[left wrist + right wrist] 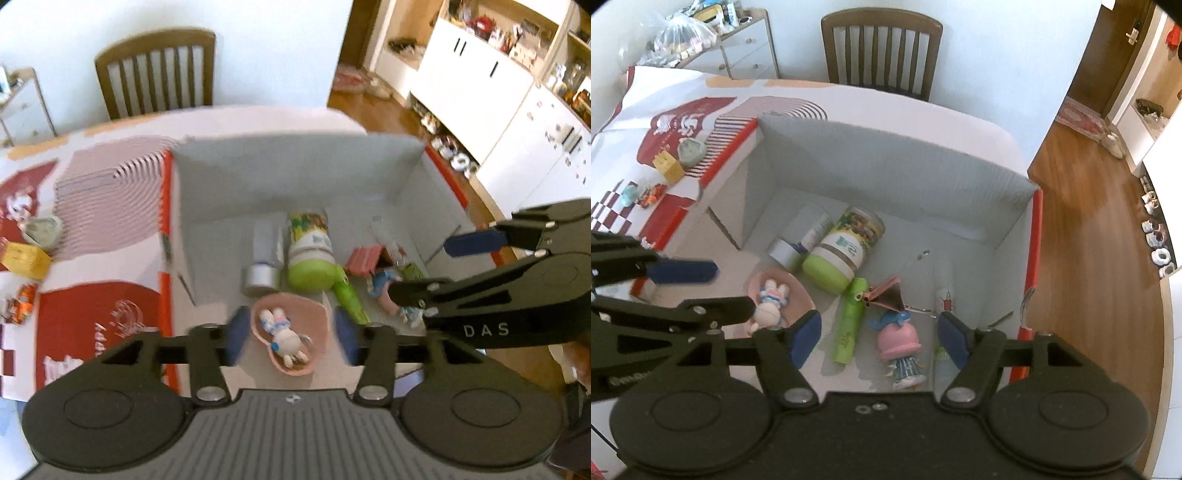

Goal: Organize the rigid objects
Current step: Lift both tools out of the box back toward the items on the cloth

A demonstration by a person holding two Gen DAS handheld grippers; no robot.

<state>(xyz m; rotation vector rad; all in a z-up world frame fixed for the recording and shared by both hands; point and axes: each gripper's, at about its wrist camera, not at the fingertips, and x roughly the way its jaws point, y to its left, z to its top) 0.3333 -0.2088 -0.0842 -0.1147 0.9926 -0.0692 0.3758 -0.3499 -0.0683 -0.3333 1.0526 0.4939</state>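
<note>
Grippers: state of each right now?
Left gripper: open, holding nothing, above the pink dish.
Right gripper: open, holding nothing, above the pink-hat figurine.

1 box [1015,184] holds 2 figurines [899,345], 1 dish [317,317], 1 jar [846,247].

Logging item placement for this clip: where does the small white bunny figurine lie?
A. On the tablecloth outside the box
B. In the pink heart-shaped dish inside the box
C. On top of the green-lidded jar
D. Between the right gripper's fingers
B: the bunny figurine lies in the pink dish on the floor of the box, with the open left gripper above it.
</note>
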